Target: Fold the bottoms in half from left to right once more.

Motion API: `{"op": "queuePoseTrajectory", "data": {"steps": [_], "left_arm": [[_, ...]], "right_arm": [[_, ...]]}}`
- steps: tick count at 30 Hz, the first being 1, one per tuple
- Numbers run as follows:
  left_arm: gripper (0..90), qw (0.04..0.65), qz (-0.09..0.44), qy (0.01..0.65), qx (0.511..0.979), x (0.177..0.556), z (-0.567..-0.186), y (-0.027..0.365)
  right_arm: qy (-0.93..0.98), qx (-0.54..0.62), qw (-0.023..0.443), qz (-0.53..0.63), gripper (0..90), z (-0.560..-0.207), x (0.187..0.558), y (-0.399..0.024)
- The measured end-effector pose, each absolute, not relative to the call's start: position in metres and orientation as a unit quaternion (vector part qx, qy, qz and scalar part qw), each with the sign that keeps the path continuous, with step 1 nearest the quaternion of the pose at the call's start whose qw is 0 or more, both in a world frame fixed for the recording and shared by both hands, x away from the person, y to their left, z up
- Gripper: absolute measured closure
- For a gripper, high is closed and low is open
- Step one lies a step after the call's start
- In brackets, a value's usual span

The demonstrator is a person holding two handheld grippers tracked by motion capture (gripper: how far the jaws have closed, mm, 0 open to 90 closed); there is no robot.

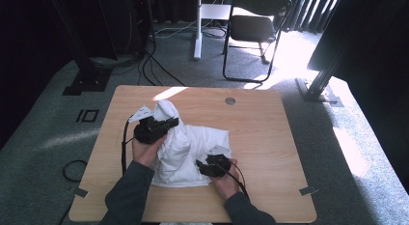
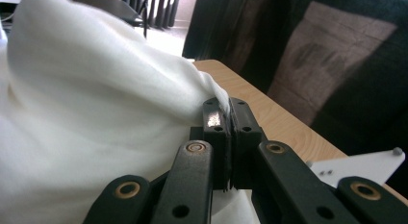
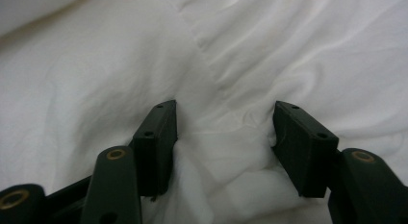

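1. 2 grippers work a white cloth (image 1: 185, 152) heaped on the table (image 1: 270, 138).
2. Left gripper (image 2: 225, 119): clenched on a raised fold.
3. Right gripper (image 3: 223, 137): jaws apart, pressed into the fabric, gripping nothing.
4. Judged progress: cloth still bunched; folding or spreading largely remains.

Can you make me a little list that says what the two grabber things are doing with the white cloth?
thing being handled: white cloth, crumpled on the wooden table
left gripper: jaws shut on a fold of the cloth, lifting it into a peak
right gripper: jaws apart, pressed into the cloth, with a bunch of cloth between them, not pinched
behind the table: black chair on grey carpet
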State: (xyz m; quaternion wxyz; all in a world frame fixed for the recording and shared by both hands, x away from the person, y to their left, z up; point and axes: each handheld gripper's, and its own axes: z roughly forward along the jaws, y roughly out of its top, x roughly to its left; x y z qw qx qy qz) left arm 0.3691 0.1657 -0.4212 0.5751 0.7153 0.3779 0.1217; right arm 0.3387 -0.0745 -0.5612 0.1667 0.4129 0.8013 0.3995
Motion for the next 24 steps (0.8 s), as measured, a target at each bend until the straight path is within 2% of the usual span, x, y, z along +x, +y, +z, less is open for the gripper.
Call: {"op": "queuePoseTrajectory", "data": {"steps": [4, 6, 8, 13, 15, 17, 24], "left_arm": [[88.9, 0.560, 0.119, 0.368, 0.733, 0.371, -0.427, 0.151], [88.9, 0.557, 0.112, 0.364, 0.738, 0.370, -0.431, 0.147], [88.9, 0.555, 0.106, 0.357, 0.744, 0.370, -0.436, 0.143], [88.8, 0.541, 0.082, 0.348, 0.762, 0.366, -0.456, 0.126], [88.7, 0.535, 0.079, 0.346, 0.766, 0.365, -0.459, 0.122], [88.7, 0.516, 0.062, 0.341, 0.783, 0.361, -0.479, 0.109], [88.5, 0.470, 0.034, 0.332, 0.817, 0.351, -0.523, 0.085]], "right_arm": [[0.810, 0.394, 0.143, 0.409, 39.0, -0.560, 0.338, -0.052], [0.811, 0.386, 0.120, 0.423, 33.5, -0.555, 0.337, -0.055], [0.799, 0.382, 0.116, 0.450, 33.0, -0.547, 0.333, -0.072], [0.749, 0.444, 0.164, 0.464, 34.2, -0.529, 0.340, -0.137], [0.737, 0.463, 0.166, 0.463, 35.2, -0.527, 0.343, -0.152], [0.714, 0.488, 0.166, 0.473, 35.3, -0.523, 0.346, -0.176], [0.706, 0.459, 0.172, 0.511, 33.9, -0.500, 0.344, -0.172]]}}
